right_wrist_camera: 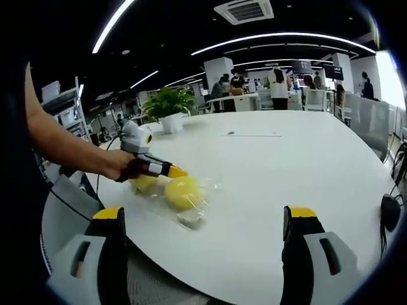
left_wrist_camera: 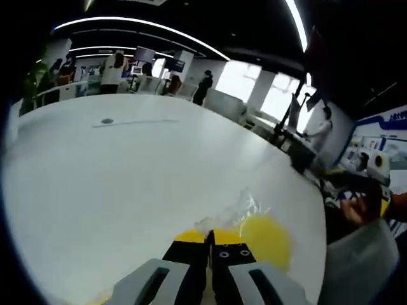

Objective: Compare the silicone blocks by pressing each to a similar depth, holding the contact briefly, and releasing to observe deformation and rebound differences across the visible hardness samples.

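While the left gripper (right_wrist_camera: 173, 170) presses its yellow-tipped jaws, drawn nearly together, down at the near edge of the white table (right_wrist_camera: 299, 165), two yellow silicone blocks (right_wrist_camera: 183, 192) lie just beneath and beside those tips inside a clear plastic bag (right_wrist_camera: 191, 213). Its own view shows the black jaws almost touching, with a yellow block (left_wrist_camera: 267, 236) just beyond them on the table. Off the table's near edge, the right gripper (right_wrist_camera: 206, 229) hangs with jaws spread wide, gripping nothing.
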A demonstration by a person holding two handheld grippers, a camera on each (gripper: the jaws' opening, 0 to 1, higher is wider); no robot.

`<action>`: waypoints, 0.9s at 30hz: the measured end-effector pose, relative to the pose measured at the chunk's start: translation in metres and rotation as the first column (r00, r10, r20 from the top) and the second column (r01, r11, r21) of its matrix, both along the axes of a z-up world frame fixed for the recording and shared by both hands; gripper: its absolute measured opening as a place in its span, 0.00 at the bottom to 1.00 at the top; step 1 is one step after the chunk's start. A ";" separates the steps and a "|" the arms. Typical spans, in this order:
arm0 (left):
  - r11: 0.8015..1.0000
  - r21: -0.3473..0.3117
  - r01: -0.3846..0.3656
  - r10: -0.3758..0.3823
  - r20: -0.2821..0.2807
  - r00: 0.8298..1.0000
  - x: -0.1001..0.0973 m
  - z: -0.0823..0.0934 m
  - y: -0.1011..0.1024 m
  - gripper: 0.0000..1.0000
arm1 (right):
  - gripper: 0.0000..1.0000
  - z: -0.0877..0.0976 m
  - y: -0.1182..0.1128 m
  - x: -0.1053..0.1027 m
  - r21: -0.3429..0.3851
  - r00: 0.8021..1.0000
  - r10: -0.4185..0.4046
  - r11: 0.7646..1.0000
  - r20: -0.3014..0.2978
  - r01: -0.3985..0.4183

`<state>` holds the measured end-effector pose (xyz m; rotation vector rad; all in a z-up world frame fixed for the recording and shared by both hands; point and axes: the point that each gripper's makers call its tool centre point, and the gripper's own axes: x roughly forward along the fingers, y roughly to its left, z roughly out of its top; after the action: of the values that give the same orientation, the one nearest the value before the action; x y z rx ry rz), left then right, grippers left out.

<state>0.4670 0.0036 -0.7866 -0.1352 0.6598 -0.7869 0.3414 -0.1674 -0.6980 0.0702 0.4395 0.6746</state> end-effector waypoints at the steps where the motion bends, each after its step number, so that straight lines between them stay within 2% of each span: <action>1: 1.000 -0.003 0.004 -0.004 -0.003 1.000 -0.001 0.000 -0.001 0.00 | 0.97 0.000 0.000 0.000 0.000 1.000 0.000 1.000 -0.002 0.000; 9: 1.000 0.000 0.010 -0.010 -0.014 1.000 0.002 -0.002 -0.004 0.01 | 0.97 0.001 0.001 -0.003 0.006 1.000 -0.002 1.000 -0.007 0.002; 13: 0.999 0.041 0.023 -0.024 0.013 1.000 0.001 -0.002 -0.004 0.02 | 0.97 0.000 -0.001 -0.001 0.001 1.000 -0.009 1.000 0.000 0.009; 18: 0.998 0.057 -0.009 0.009 0.003 1.000 0.006 -0.002 0.001 0.07 | 0.97 0.001 0.000 -0.002 0.006 1.000 -0.009 1.000 -0.003 0.009; 20: 0.991 0.113 -0.068 0.058 0.087 0.994 0.018 0.005 0.011 0.24 | 0.97 0.001 0.000 -0.001 0.007 1.000 -0.010 1.000 -0.004 0.010; 22: 0.996 0.031 -0.086 0.082 0.124 0.989 0.023 0.022 0.006 0.48 | 0.97 0.001 0.000 0.000 0.008 1.000 -0.011 1.000 -0.004 0.011; 24: 0.995 -0.018 -0.097 0.098 0.135 0.986 0.027 0.036 0.007 0.57 | 0.97 0.002 0.000 0.001 0.002 1.000 -0.009 1.000 0.000 0.009; 27: 0.995 -0.035 -0.092 0.096 0.161 0.982 0.028 0.054 0.012 0.72 | 0.97 0.001 0.001 0.004 -0.006 1.000 -0.003 1.000 0.000 0.003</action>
<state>0.4952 0.0151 -0.7324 -0.1247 0.4847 -0.7077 0.3450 -0.1661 -0.6974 0.0652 0.4408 0.6709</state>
